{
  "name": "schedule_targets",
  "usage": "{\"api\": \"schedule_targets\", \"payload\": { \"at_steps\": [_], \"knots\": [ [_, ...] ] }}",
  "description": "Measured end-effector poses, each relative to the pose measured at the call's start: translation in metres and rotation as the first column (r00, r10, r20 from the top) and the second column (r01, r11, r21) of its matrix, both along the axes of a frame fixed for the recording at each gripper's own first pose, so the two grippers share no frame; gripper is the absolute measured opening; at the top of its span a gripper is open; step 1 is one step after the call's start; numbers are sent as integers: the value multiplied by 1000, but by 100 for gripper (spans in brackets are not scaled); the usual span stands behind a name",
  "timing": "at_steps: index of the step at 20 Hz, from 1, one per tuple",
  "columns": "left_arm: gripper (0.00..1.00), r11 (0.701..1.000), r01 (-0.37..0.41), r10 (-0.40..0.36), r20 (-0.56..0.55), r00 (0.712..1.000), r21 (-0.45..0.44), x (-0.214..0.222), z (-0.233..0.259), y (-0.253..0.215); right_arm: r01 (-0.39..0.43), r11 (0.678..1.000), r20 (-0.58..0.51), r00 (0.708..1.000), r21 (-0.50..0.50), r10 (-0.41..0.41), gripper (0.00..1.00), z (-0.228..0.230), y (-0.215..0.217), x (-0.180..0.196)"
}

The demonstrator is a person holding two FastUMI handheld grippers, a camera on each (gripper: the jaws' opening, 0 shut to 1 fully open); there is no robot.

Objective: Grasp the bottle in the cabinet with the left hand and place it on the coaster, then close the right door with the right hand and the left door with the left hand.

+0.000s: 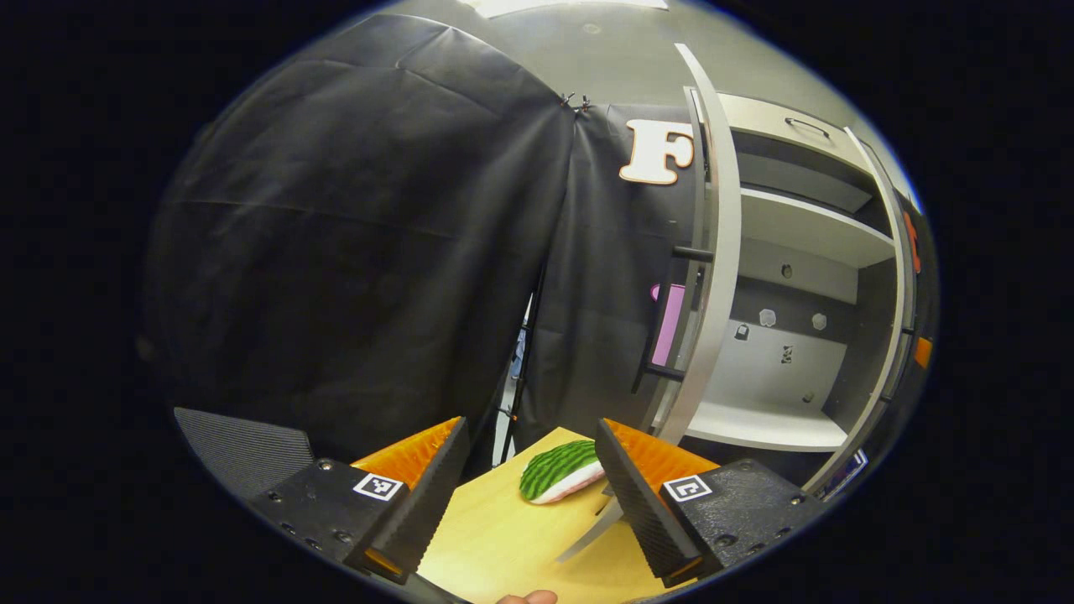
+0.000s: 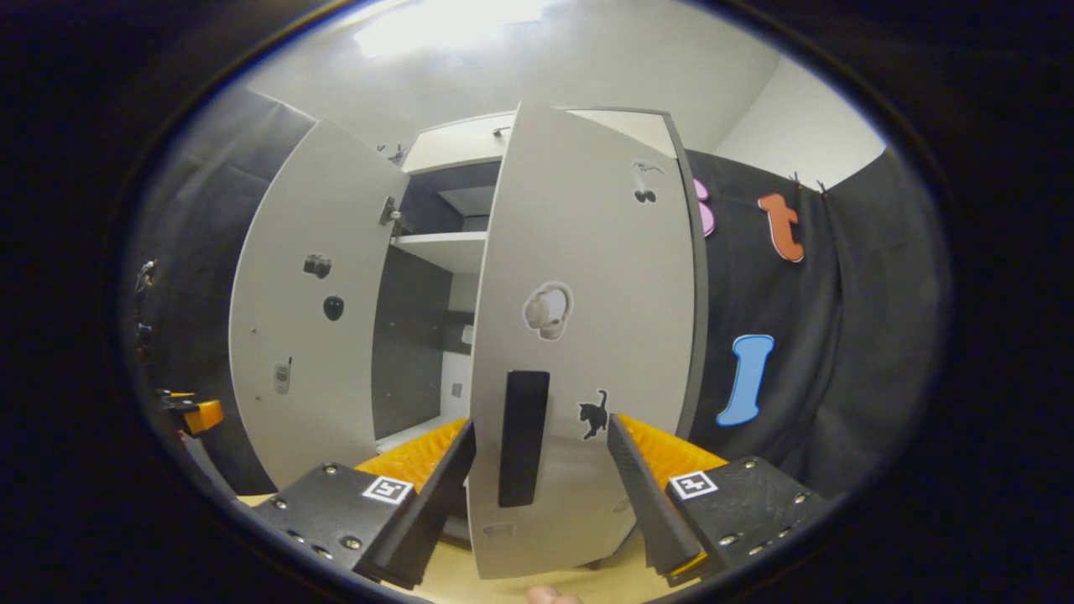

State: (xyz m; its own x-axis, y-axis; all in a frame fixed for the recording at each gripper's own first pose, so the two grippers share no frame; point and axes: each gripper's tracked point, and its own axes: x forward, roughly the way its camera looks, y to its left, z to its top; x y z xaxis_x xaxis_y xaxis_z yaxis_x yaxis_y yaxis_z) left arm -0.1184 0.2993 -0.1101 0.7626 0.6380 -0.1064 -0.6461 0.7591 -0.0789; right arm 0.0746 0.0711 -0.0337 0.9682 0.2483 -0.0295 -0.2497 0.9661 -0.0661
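Both grippers stand open, empty. The left gripper (image 1: 527,491) hovers low over the wooden table (image 1: 495,545), a watermelon-patterned coaster (image 1: 560,470) just ahead, apparently bare; beyond, the cabinet (image 1: 789,277) gapes. The right gripper (image 2: 541,486) faces the right door (image 2: 587,335), half-shut, its dark handle (image 2: 523,436) between the fingers; the left door (image 2: 315,302) hangs wide.

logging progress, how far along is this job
Bottle step looks done: the cabinet shelves are bare and the left tool is open, empty. In hand: right tool open around the right door handle. Left: shutting it, then the left door.
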Motion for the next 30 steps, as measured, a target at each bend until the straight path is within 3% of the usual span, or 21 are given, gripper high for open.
{"api": "schedule_targets", "payload": {
  "at_steps": [1,2,3,13,18,24,28,30],
  "knots": [
    [93,1000,5,-5,-1,1000,1,2,-1,0,2,1000,1,1000,0,-2,92,1,1,0],
    [97,1000,10,-10,-3,1000,2,4,-1,0,3,1000,2,1000,3,-3,95,0,1,0],
    [97,1000,15,-15,-6,1000,2,5,-2,0,5,1000,1,1000,4,-5,92,1,1,0],
    [100,996,89,-88,-45,995,16,25,-8,-4,52,999,3,999,-4,-52,95,-4,-5,-3],
    [97,994,113,-112,-56,992,15,31,-12,-1,68,998,10,998,-10,-68,92,-4,-6,-5],
    [97,986,165,-162,-93,982,23,42,-20,-6,89,996,14,996,-21,-88,95,-6,-9,-9],
    [94,975,218,-214,-103,972,33,47,-21,-11,102,994,15,995,-28,-101,92,-7,-16,-12],
    [87,975,219,-216,-101,971,25,45,-21,-10,102,994,12,995,-26,-102,96,-8,-17,-12]
  ]
}}
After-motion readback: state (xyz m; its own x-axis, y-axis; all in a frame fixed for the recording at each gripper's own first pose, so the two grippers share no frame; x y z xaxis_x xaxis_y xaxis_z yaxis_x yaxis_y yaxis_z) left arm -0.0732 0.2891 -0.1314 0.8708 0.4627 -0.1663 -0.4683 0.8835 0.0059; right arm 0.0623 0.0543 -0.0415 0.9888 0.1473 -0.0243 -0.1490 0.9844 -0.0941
